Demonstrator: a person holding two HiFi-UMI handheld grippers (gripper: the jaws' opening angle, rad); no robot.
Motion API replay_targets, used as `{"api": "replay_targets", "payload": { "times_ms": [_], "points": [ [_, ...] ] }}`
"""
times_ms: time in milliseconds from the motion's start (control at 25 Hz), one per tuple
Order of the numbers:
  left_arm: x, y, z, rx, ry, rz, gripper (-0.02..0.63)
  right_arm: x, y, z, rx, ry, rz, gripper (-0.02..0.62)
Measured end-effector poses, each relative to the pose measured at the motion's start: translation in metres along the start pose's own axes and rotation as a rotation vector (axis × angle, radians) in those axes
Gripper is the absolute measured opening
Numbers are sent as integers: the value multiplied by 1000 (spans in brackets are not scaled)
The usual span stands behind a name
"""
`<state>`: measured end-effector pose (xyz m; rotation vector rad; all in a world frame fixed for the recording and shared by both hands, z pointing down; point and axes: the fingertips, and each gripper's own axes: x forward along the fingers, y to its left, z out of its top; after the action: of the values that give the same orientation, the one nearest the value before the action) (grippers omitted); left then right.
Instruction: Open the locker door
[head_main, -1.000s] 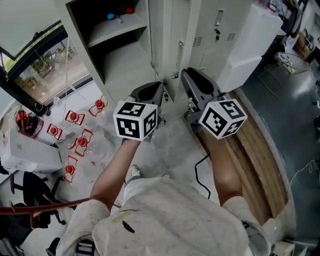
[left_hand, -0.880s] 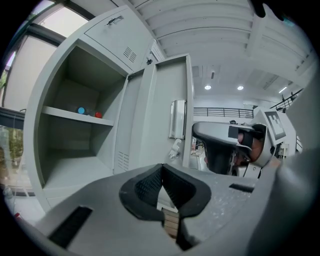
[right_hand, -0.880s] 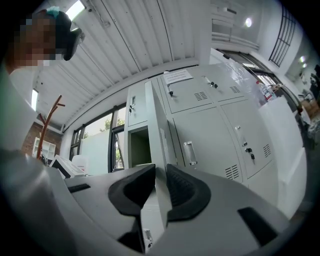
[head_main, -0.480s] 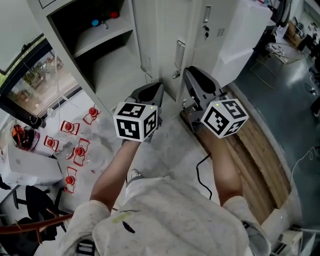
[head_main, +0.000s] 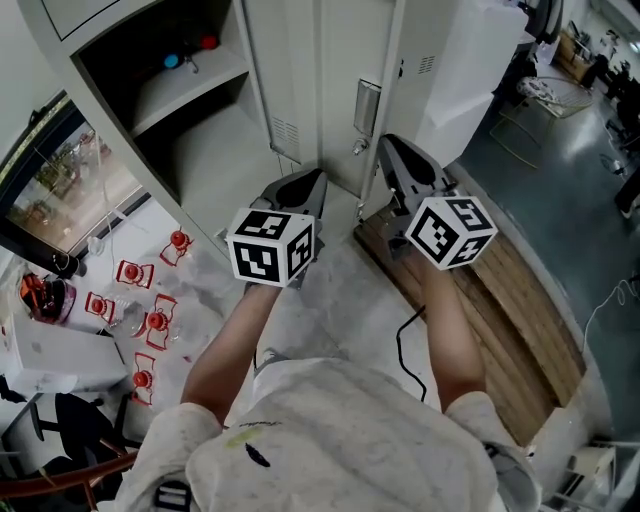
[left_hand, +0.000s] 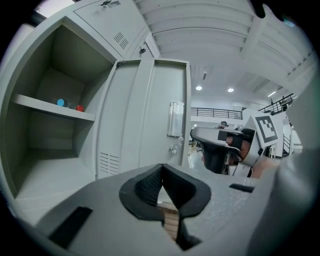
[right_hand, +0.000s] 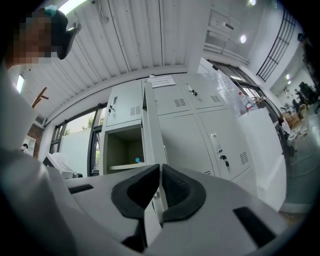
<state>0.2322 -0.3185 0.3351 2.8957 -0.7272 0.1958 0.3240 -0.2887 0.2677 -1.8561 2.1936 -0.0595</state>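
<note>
The grey locker door (head_main: 335, 60) stands swung open, its edge toward me, with a metal handle (head_main: 367, 106) and a lock below it (left_hand: 173, 149). The open compartment (head_main: 180, 100) to its left has a shelf holding a small blue thing (left_hand: 60, 102) and a red one (left_hand: 79, 108). My left gripper (head_main: 303, 188) hangs low in front of the door, pads together on nothing. My right gripper (head_main: 393, 150) is just right of the door's edge (right_hand: 152, 135), below the handle. Its jaws are closing, pads almost together, with nothing between them.
Closed grey lockers (right_hand: 220, 140) continue to the right, with a white cabinet (head_main: 470, 70) beyond them. A wooden board (head_main: 500, 300) and a black cable (head_main: 405, 340) lie on the floor at right. Several red-and-white small items (head_main: 150, 320) are scattered on the floor at left.
The lockers have slid slightly up and left in the head view. Both grippers keep nearly the same place in front of the open door.
</note>
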Motion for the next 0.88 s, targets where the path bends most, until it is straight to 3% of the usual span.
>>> {"api": "replay_targets", "payload": {
  "times_ms": [560, 880],
  "points": [
    [11, 7, 1, 0, -4, -12, 6, 8, -21, -2, -12, 2, -59, 17],
    [12, 6, 3, -11, -6, 7, 6, 2, -7, 6, -78, 6, -54, 17]
  ]
}}
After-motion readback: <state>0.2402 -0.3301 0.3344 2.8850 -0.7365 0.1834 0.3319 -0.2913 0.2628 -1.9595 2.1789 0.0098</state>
